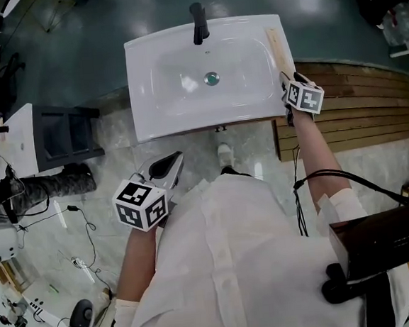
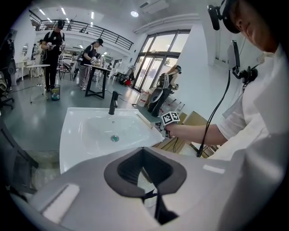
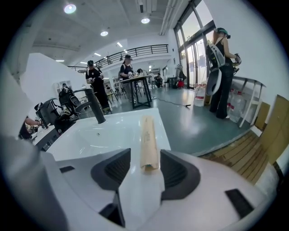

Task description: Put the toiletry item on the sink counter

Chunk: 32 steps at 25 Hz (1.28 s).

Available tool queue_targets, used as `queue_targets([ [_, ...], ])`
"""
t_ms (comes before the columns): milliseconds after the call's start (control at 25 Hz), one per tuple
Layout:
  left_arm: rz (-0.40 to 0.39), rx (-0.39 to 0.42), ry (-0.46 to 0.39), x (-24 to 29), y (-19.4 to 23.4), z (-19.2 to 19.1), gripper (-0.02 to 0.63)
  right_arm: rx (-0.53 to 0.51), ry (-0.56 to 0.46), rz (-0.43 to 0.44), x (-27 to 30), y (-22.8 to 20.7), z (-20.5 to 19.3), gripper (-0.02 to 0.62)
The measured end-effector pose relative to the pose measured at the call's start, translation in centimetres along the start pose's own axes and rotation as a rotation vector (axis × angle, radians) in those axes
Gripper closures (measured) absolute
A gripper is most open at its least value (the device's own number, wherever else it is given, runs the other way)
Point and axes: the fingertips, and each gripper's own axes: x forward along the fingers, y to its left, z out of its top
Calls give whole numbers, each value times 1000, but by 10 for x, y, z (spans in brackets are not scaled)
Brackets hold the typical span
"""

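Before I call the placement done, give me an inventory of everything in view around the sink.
sink: one, white, centre of the head view
faucet: one, black, middle of the sink's back edge
drain: one, metallic, bottom of the basin
toiletry box: one, long, beige, flat on the sink's right counter edge
wooden slat platform: one, brown, on the floor to the right of the sink
cabinet: one, dark, left of the sink
people: several, dark clothes, far back in the hall
left gripper: one, grey, black pads, shut and empty, in front of the sink
right gripper: one, grey, black pads, open, astride the box's near end, pads not touching it
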Motion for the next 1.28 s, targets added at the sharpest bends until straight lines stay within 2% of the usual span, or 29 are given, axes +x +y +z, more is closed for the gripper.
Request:
queue_targets([
  [280, -50, 31, -3, -12, -8, -14, 600, 6, -20, -21, -43, 6, -11, 414],
  [480, -91, 45, -11, -31, -18, -34, 600, -2, -36, 3, -84, 37, -29, 424],
  [560, -106, 50, -14, -41, -21, -46, 600, -27, -30, 31, -102, 59, -41, 510],
  [680, -116, 55, -24, -58, -25, -62, 600, -57, 2, 93, -128, 100, -63, 569],
  [920, -152, 76, -45, -90, -37, -91, 600, -84, 64, 206, -187, 171, -109, 589],
  [1080, -172, 80, -55, -108, -48, -117, 600, -126, 69, 290, -228, 219, -137, 589],
  [1280, -183, 79, -59, -132, -62, -148, 600, -112, 73, 355, -274, 263, -173, 589],
])
